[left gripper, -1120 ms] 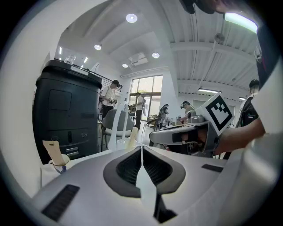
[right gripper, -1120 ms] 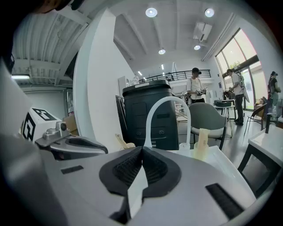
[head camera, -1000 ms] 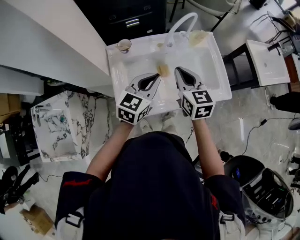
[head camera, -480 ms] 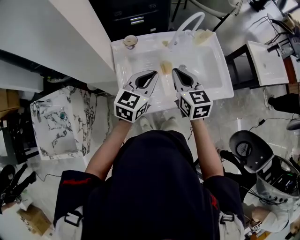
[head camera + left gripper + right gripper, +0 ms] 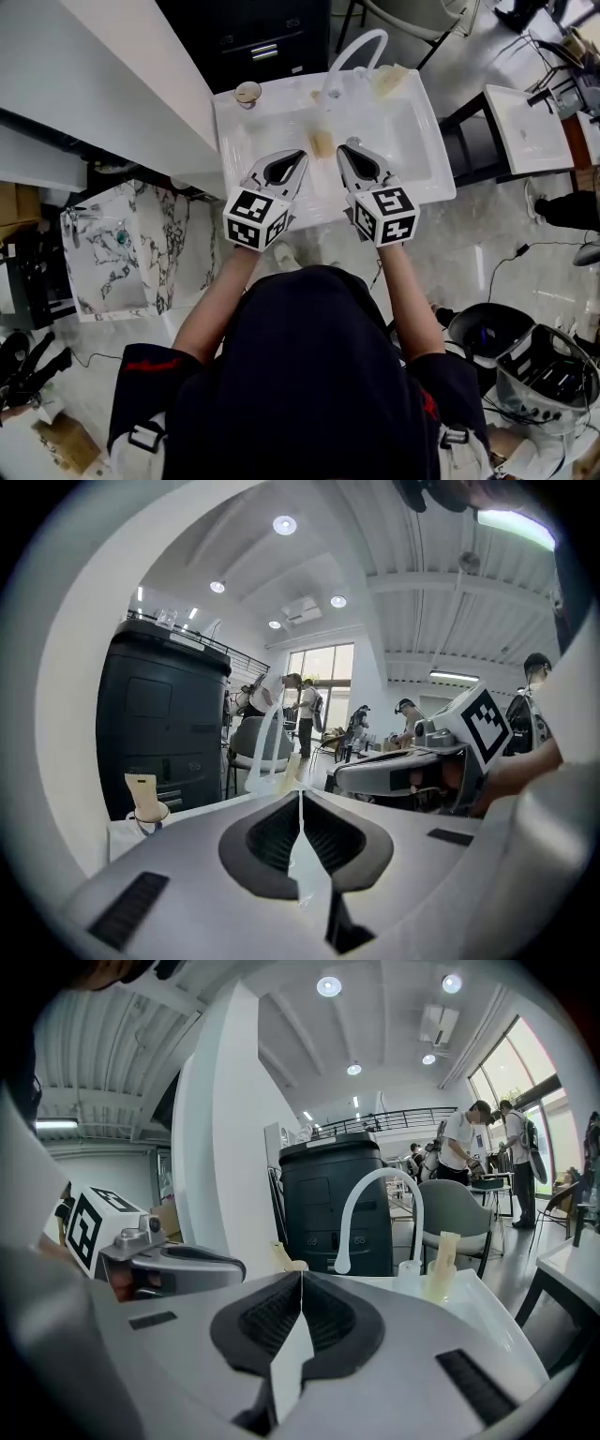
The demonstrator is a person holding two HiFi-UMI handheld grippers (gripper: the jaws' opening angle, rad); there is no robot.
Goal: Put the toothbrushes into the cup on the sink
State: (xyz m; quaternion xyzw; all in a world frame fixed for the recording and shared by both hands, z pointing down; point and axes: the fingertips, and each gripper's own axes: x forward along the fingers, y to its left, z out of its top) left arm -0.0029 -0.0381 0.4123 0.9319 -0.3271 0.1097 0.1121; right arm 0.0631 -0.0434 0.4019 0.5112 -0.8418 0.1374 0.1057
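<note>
Cup point(image 5: 248, 92) on the back left corner of the sink point(image 5: 431, 141), right up by the rim, and from the left gripper view there's a beige flat-ended stick point(image 5: 141, 792) standing upright in it. Toothbrush or not, too small to call.

Over on the back right corner, a second pale container point(image 5: 389, 77) with its own beige stick poking up, just beside the white arched faucet point(image 5: 361, 42). Down in the basin, a small yellowish piece point(image 5: 322, 142) lies near the middle; what it is can't be made out.

Now the tools. Left hand-held gripper point(image 5: 300, 154) hovers over the front of the basin, jaws pressed tight together, tips meeting in a thin line, nothing between them. Right hand-held gripper point(image 5: 343, 146) is just beside it, also clenched and empty. The two point inward toward each other, tips near the yellowish piece but above it, and each one's marker cube faces up at the head camera. Neither is touching cup or stick.

Behind the sink stands a black cabinet point(image 5: 253, 37). A marble-patterned piece point(image 5: 122, 248) lies on the floor to the left, and another white basin point(image 5: 525, 127) is off to the right. People stand around in the background of both gripper views.
</note>
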